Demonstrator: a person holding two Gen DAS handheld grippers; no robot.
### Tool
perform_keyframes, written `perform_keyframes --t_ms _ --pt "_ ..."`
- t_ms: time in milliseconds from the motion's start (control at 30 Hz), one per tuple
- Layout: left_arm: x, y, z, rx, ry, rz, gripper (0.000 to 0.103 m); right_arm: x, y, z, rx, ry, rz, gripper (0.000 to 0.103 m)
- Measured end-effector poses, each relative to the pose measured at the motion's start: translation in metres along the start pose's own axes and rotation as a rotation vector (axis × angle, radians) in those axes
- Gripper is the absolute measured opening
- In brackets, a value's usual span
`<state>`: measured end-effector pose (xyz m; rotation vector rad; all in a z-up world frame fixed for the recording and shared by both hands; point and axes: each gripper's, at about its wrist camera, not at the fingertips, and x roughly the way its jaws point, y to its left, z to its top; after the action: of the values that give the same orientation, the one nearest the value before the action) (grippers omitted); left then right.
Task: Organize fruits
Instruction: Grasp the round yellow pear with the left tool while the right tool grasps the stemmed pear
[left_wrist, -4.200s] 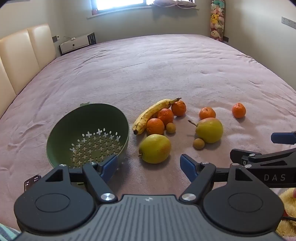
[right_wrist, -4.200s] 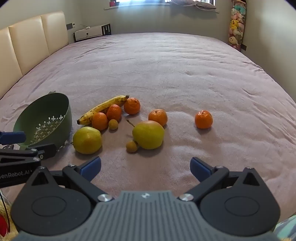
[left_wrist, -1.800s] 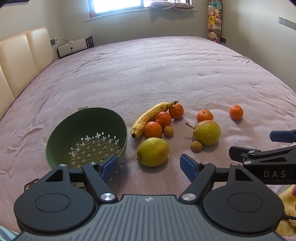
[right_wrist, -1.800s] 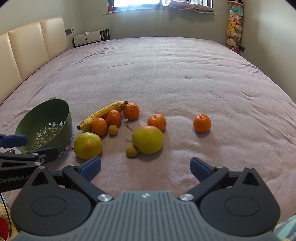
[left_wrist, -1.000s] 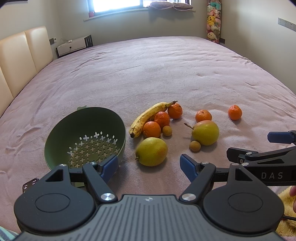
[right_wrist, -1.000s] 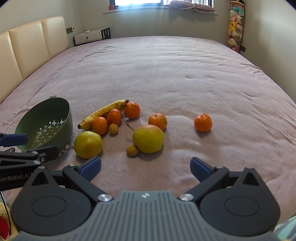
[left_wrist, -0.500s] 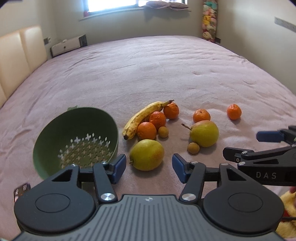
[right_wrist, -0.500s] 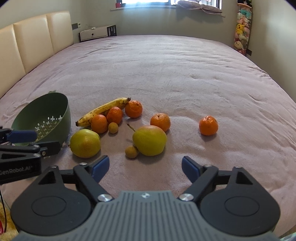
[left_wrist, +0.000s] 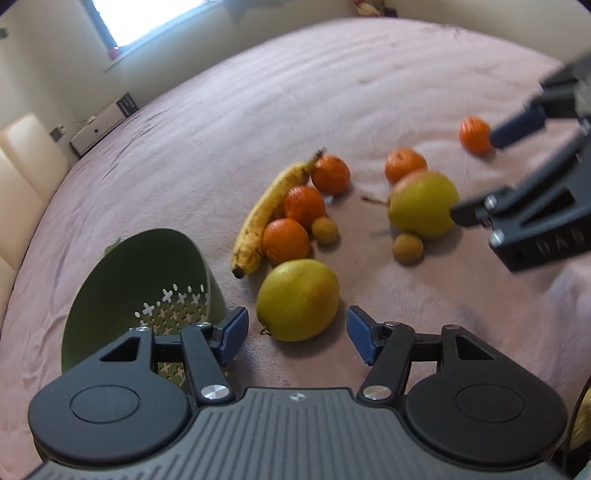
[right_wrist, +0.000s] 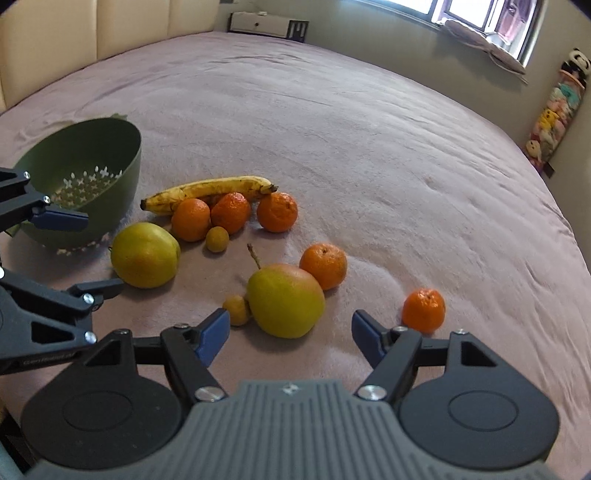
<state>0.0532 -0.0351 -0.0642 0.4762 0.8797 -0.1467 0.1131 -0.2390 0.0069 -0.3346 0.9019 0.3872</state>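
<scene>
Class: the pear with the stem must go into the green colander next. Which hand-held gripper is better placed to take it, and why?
Probably the right hand-held gripper: the stemmed pear lies just ahead of its closing jaws. The left hand-held gripper faces the other pear beside the colander.

On the bed (right_wrist: 369, 122), the colander (right_wrist: 79, 173) sits at the left, with the banana (right_wrist: 210, 190) to its right and three oranges (right_wrist: 229, 212) in a row just before the banana, a small round fruit (right_wrist: 217, 239) touching the front of that row. A pear (right_wrist: 144, 254) lies before the colander's right side, and a second pear (right_wrist: 285, 301) lies further right and nearer, with another small round fruit (right_wrist: 237, 310) touching its left side and an orange (right_wrist: 324, 265) just behind its right. One more orange (right_wrist: 423, 310) lies apart at the far right.
</scene>
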Motion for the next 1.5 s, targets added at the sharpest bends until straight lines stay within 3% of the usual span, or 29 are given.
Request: perform_keyframes --t_ms 367,633,1100,1200,1500 --pt "0.033 -0.022 0.002 0.186 0.039 0.064 0.075 0.045 -0.003 0.012 -0.012 0.025 -0.013 0.068" --pt "0.051 -0.02 0.009 0.18 0.053 0.075 0.083 0.069 -0.003 0.015 0.03 0.057 0.02 0.068" --pt "0.076 -0.028 0.015 0.25 0.055 0.131 0.082 0.093 -0.016 0.011 0.188 0.085 0.082 0.075" --pt "0.075 -0.028 0.015 0.245 0.053 0.123 0.077 0.095 -0.018 0.009 0.221 0.085 0.098 0.068" --pt "0.062 -0.013 0.017 0.125 0.051 0.097 0.077 0.09 -0.016 0.008 0.263 0.074 0.075 0.068"
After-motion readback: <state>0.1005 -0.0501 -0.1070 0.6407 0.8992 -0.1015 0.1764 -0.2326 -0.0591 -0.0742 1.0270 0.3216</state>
